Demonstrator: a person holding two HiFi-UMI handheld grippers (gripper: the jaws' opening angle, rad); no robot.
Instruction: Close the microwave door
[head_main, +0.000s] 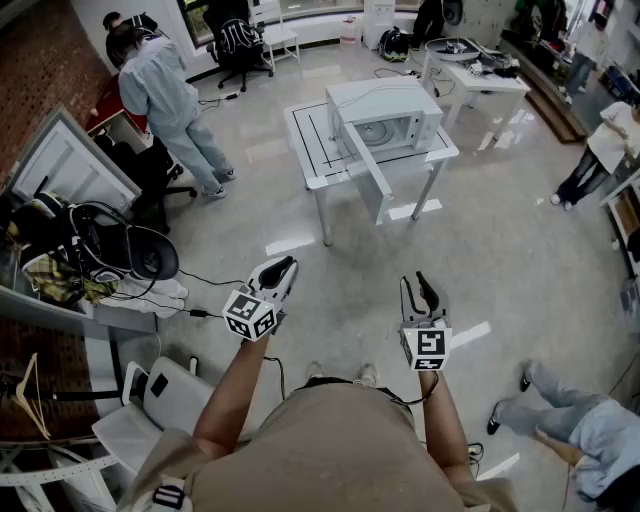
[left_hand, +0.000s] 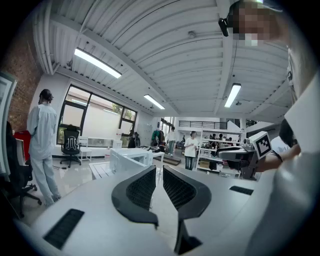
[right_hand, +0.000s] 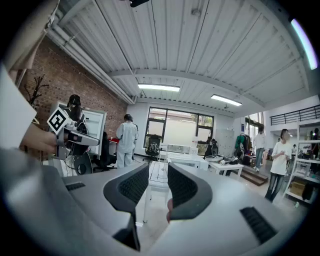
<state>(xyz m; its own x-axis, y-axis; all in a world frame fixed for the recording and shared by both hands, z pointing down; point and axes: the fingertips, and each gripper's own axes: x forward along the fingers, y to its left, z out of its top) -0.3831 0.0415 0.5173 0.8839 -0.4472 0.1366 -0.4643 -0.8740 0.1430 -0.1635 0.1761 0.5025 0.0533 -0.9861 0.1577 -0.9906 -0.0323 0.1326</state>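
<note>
The white microwave (head_main: 385, 112) stands on a white table (head_main: 318, 182) well ahead of me, across open floor. Its door (head_main: 366, 172) hangs open, swung out toward me past the table's front edge. My left gripper (head_main: 285, 265) is held level in front of my body, far short of the table. Its jaws stand only a thin slit apart with nothing between them (left_hand: 159, 170). My right gripper (head_main: 416, 283) is beside it, open with a wider empty gap (right_hand: 158, 167). Through both jaw gaps I see the table and microwave (left_hand: 129, 158) in the distance.
A person in pale work clothes (head_main: 165, 90) stands at the back left near black office chairs (head_main: 240, 45). Bags, cables and a coat stand crowd the left side (head_main: 100, 260). A second white table (head_main: 472, 78) is behind the microwave. Someone's legs (head_main: 575, 420) lie at lower right.
</note>
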